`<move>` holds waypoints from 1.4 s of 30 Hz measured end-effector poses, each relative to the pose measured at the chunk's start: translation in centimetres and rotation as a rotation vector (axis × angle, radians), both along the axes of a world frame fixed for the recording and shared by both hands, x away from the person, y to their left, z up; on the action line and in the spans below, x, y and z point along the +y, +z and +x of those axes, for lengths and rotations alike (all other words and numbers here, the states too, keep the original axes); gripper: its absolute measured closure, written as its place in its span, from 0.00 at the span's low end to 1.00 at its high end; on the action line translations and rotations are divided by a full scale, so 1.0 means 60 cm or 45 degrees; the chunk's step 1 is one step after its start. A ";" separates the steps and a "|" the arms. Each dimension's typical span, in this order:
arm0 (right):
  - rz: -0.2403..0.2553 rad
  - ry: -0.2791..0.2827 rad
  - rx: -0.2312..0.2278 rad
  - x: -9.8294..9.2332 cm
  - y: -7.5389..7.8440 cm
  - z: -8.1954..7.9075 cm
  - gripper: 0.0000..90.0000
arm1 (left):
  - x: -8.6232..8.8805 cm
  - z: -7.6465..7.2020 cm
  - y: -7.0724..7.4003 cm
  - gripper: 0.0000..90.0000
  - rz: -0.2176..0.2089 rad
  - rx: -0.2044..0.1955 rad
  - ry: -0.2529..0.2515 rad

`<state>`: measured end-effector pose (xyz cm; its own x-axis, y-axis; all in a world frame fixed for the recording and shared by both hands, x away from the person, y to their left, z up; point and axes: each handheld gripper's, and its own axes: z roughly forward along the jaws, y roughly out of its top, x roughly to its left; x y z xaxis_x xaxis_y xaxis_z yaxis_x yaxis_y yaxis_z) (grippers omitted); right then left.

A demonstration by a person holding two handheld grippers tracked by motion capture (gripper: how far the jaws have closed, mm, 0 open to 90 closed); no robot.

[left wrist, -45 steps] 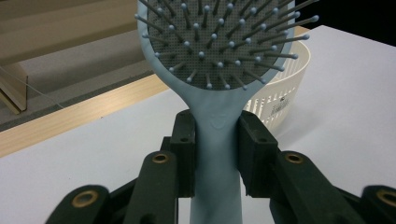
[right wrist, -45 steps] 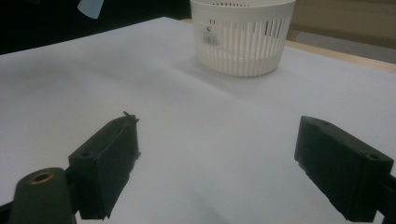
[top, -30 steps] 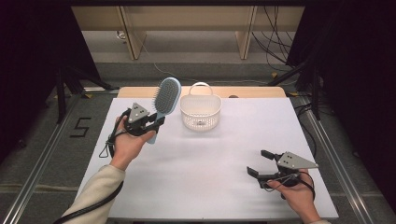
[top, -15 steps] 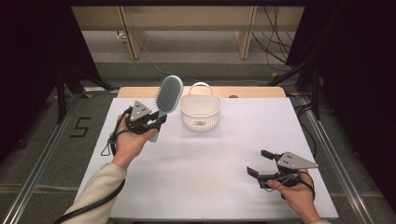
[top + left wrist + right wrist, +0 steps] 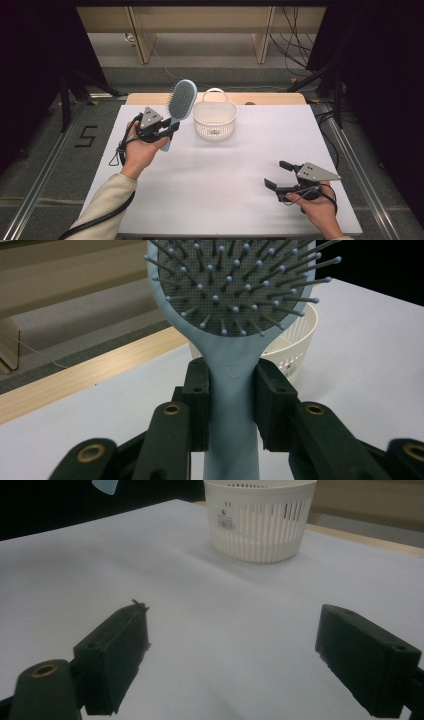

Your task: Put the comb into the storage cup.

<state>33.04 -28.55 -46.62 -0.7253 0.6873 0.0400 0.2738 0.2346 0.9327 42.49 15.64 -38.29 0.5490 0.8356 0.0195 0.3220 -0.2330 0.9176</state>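
The pale blue hairbrush (image 5: 179,102) is held up just left of the white basket (image 5: 215,120), its handle clamped in the left claw (image 5: 167,131), bristle head tilting toward the basket's rim. Nothing lies between brush and basket. The left gripper view shows the pads pressing both sides of the handle; the right gripper view shows a sticker on the basket wall. The right claw (image 5: 276,174), well nearer the person than the basket, stands wide with nothing in it. The white worktop (image 5: 230,200) stands on grey floor.

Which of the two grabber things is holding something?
The left gripper: its jaws are clamped on the handle of the blue hairbrush, held up beside the white basket. The right gripper has its jaws wide apart, nothing between them.
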 end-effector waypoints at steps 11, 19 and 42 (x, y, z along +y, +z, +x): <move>0.001 0.000 0.000 0.000 0.000 0.000 0.16 | -0.005 0.003 0.001 0.78 -0.004 -0.001 -0.002; 0.001 0.000 0.001 0.000 0.000 0.000 0.16 | -0.007 0.004 0.002 0.78 -0.005 0.000 -0.005; 0.004 -0.001 0.001 -0.001 0.000 0.000 0.16 | -0.013 0.009 0.003 0.78 -0.008 0.001 -0.012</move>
